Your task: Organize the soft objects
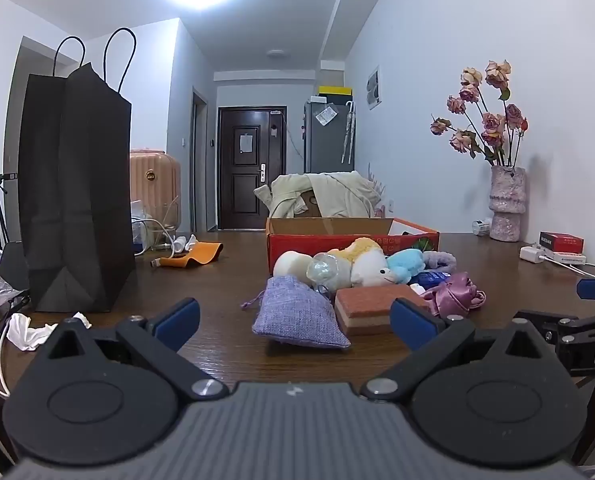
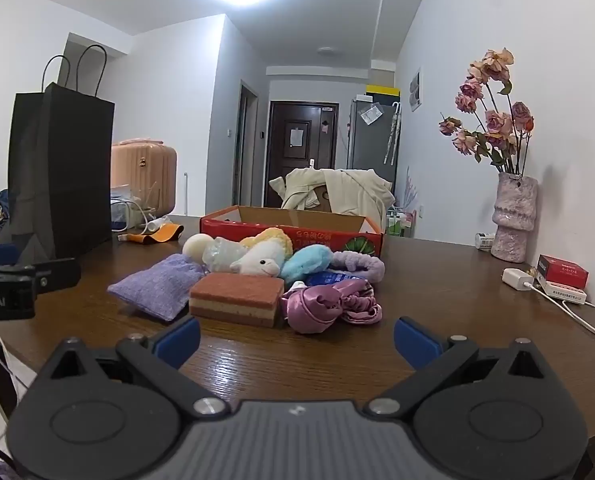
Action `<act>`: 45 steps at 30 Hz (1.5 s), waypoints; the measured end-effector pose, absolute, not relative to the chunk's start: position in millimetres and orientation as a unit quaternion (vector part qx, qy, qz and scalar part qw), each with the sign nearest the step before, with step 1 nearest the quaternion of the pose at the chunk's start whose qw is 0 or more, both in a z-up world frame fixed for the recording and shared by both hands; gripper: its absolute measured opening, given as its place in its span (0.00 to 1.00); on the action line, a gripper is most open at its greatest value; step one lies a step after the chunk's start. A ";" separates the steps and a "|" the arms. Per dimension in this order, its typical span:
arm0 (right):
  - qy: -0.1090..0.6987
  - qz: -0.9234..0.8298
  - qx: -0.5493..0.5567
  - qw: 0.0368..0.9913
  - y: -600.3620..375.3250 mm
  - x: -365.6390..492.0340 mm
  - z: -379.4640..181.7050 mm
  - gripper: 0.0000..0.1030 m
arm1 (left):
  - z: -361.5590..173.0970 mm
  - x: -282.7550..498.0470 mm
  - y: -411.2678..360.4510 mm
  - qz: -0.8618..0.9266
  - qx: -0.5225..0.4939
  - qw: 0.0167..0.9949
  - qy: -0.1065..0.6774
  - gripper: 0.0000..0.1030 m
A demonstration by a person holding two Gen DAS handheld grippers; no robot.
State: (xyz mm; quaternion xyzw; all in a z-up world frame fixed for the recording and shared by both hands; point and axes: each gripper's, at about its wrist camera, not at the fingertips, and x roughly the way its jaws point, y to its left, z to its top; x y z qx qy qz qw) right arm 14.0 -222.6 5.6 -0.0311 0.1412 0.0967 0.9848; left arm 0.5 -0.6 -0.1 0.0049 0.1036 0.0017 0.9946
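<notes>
A pile of soft things lies on the brown table [image 1: 225, 280] before a red cardboard box [image 1: 349, 240]: a purple cloth pouch [image 1: 293, 314], a layered sponge [image 1: 373, 308], a white plush [image 1: 371, 268], a blue plush [image 1: 407, 264], a cream ball [image 1: 291, 265] and pink satin scrunchies [image 1: 455, 292]. The right wrist view shows the box [image 2: 293, 232], pouch [image 2: 157, 286], sponge [image 2: 237, 298], scrunchies [image 2: 325, 306] and a purple headband [image 2: 357, 266]. My left gripper [image 1: 295, 320] is open, just short of the pouch. My right gripper [image 2: 296, 338] is open, short of the sponge and scrunchies.
A tall black paper bag [image 1: 75, 192] stands at the left. An orange cloth [image 1: 195, 258] and cables lie behind it. A vase of dried roses [image 1: 505, 204], a charger [image 1: 535, 254] and a red box [image 1: 561, 242] sit at the right. Crumpled tissue [image 1: 29, 330] lies near the left edge.
</notes>
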 end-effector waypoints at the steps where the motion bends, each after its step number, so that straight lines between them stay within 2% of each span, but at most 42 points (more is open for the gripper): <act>1: 0.141 0.097 -0.030 0.985 -222.3 13.3 5.6 1.00 | -0.1 0.7 -0.7 0.001 0.005 0.995 0.104 1.00; 9: 0.146 0.102 0.002 0.984 -228.9 13.4 5.2 1.00 | 2.4 7.3 -0.7 -0.007 0.009 0.995 0.103 1.00; 45: 0.153 0.107 -0.008 0.982 -226.2 18.9 2.9 1.00 | -0.2 -0.1 -2.4 -0.005 0.012 0.996 0.087 1.00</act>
